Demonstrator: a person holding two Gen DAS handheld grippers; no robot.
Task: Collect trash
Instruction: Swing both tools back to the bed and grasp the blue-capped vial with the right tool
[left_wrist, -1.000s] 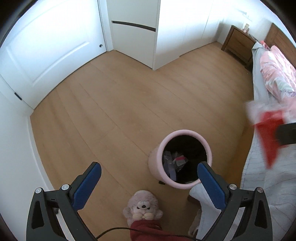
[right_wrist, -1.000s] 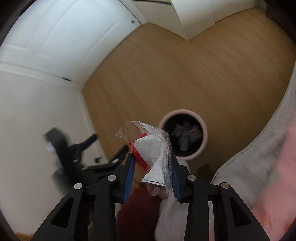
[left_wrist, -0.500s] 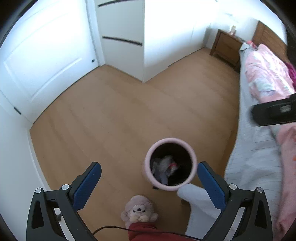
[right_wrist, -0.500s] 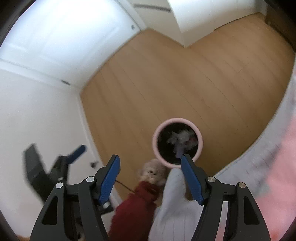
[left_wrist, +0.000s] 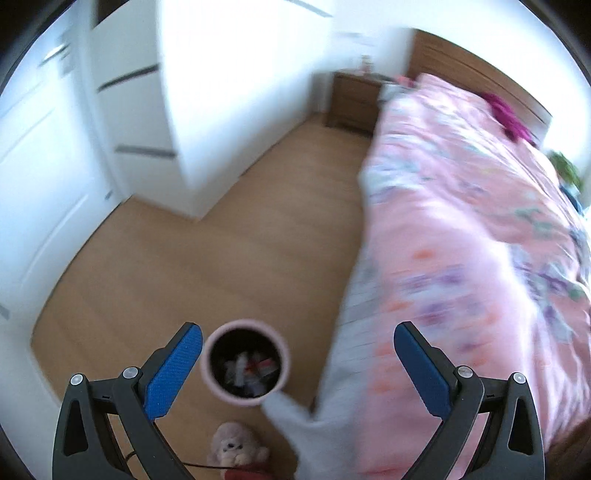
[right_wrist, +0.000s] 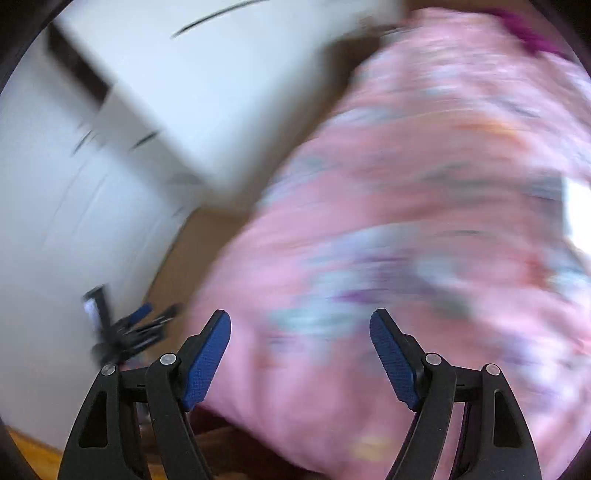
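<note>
Pink round bin (left_wrist: 246, 363), crumpled wrappers (left_wrist: 246, 371) inside

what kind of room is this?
Almost certainly a home bedroom: a bed with a pink floral duvet, a wooden nightstand beside it, white wardrobe doors, and a pink bin on the wood floor.

Pink duvet (left_wrist: 461, 229) on bed; plush toy (left_wrist: 236, 448) on floor.

Smooth wooden floor (left_wrist: 207, 266), cloth bedspread (left_wrist: 461, 240)
</note>
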